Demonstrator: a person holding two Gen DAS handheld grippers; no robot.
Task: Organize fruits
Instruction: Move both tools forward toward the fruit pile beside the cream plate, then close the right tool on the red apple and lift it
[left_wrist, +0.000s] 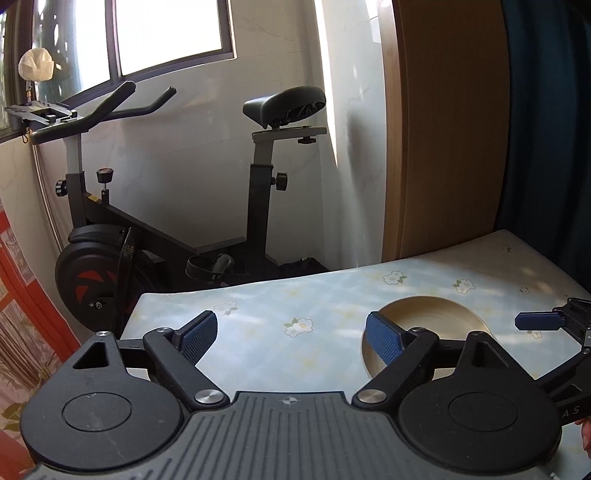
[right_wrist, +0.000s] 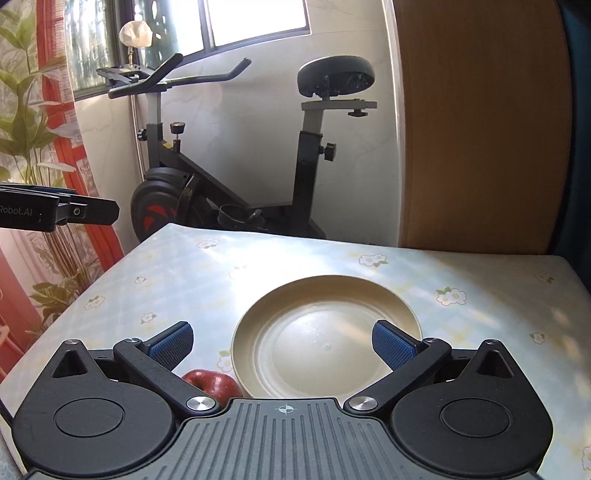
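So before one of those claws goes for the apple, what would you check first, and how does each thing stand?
1. Right gripper open with nothing between its pads: ok.
2. Left gripper open and empty: ok.
3. Plate empty, ready for fruit: ok.
4. Apple in view beside the plate's near left rim: ok, though partly hidden under the right gripper.
5. Other fruit to sort: cannot tell, none shows.
6. Flowered table bare around the plate: ok.
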